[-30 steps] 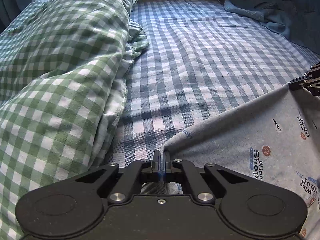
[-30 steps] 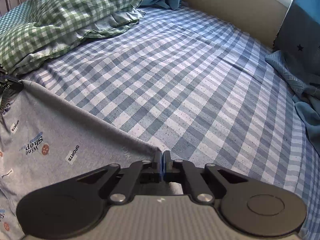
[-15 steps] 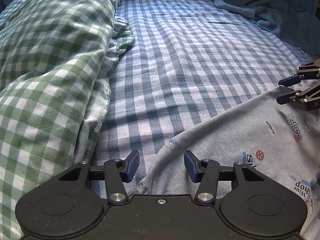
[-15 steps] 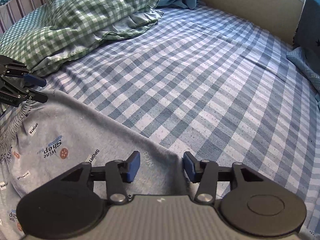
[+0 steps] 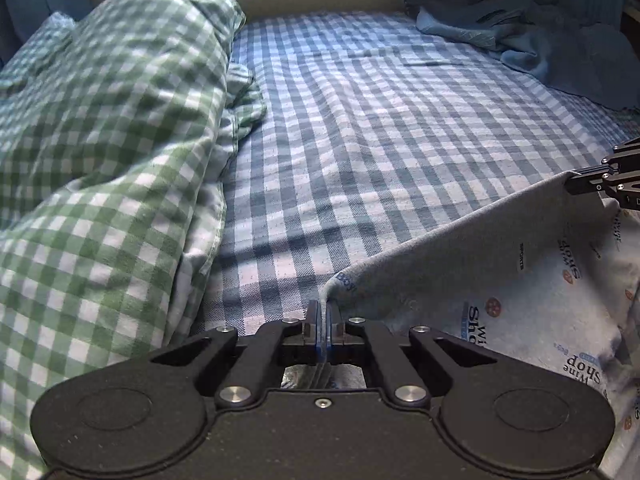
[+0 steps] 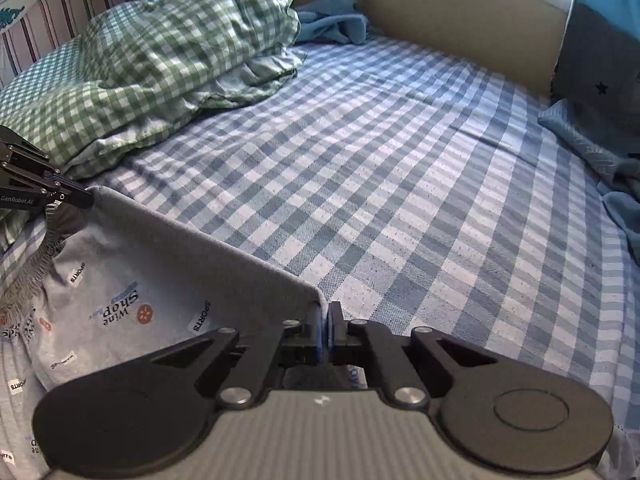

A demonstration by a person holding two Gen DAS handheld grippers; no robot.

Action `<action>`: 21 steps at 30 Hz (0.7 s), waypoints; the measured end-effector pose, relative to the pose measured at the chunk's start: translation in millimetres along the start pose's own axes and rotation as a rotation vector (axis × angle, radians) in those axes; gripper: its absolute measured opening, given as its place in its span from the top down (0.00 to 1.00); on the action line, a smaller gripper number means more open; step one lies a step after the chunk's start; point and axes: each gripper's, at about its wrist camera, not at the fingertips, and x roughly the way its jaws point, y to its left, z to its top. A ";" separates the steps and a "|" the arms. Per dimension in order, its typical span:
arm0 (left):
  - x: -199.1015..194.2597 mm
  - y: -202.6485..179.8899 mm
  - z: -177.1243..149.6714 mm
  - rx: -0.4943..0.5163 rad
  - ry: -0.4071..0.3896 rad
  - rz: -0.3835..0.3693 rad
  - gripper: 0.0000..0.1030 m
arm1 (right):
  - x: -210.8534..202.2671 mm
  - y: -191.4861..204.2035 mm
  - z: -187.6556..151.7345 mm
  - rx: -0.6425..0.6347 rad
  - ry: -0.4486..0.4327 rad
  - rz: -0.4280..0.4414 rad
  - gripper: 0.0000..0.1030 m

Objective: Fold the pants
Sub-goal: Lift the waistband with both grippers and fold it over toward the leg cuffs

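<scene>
Grey pants with small printed labels, held up by one edge, stretched in a straight line between two grippers, hanging down over the near part of the bed. At one end of this edge, left gripper, fingers closed tight on a corner of the fabric; same gripper seen in the right wrist view at the far left, pinching the corner beside a gathered, ribbed hem. At the other end, right gripper, fingers also closed on the fabric edge; seen in the left wrist view at the far right, clamped on the cloth. Below and behind the pants, bed covered by a blue and white checked sheet. Along the left side of the bed, a bulky green checked duvet, resting on the sheet. Against the far side, a crumpled blue cloth, well apart from the pants. Beyond, a pale padded headboard.
</scene>
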 end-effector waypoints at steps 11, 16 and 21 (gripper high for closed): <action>-130.3 -49.2 -63.7 0.222 -0.231 -0.033 0.99 | -140.4 74.6 -82.3 0.024 -0.147 -0.104 0.99; -159.4 -69.2 -115.9 0.315 -0.246 -0.051 0.99 | -177.7 121.2 -138.7 -0.001 -0.142 -0.152 1.00; -163.1 -86.0 -169.1 0.393 -0.192 -0.066 0.99 | -189.6 162.9 -188.6 0.006 -0.095 -0.179 1.00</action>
